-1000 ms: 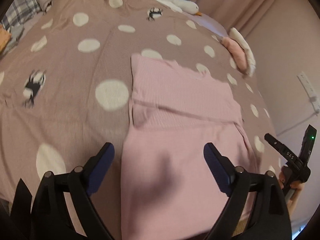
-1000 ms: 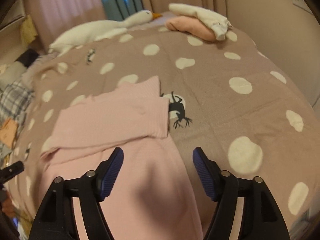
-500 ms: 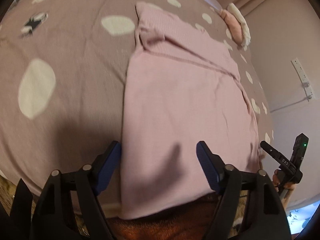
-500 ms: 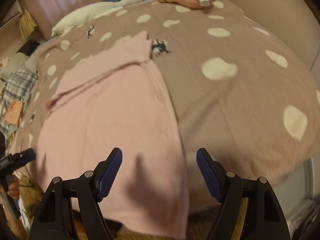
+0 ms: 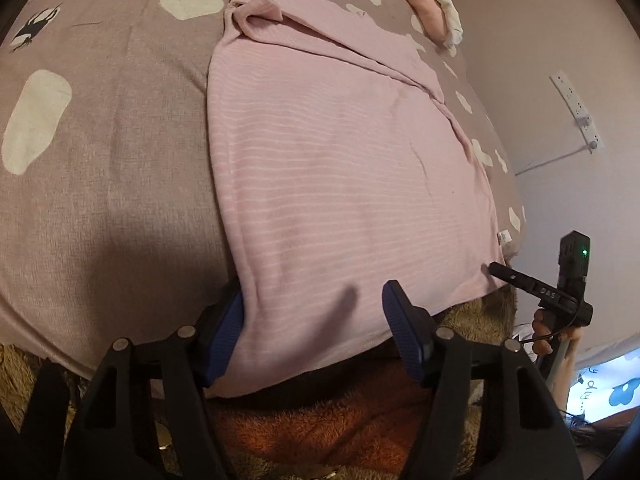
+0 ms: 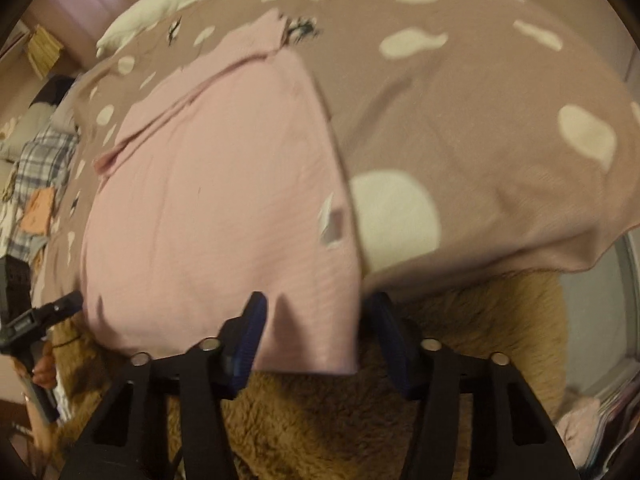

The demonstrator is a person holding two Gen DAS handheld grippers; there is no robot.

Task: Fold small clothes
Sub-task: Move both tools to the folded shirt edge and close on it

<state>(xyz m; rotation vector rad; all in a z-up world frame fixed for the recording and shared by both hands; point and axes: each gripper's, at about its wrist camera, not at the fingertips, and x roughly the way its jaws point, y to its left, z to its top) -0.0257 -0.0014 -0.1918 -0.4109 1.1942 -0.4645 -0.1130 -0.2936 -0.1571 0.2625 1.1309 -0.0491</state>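
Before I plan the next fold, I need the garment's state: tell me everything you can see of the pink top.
The pink top is thin ribbed knit with faint pale stripes. It lies flat on the spotted bedspread, sleeves folded across its far end, a small white tag at one side seam. Its near hem hangs over the bed's edge. The left gripper and right gripper, jaws just closing, each straddle a hem corner.
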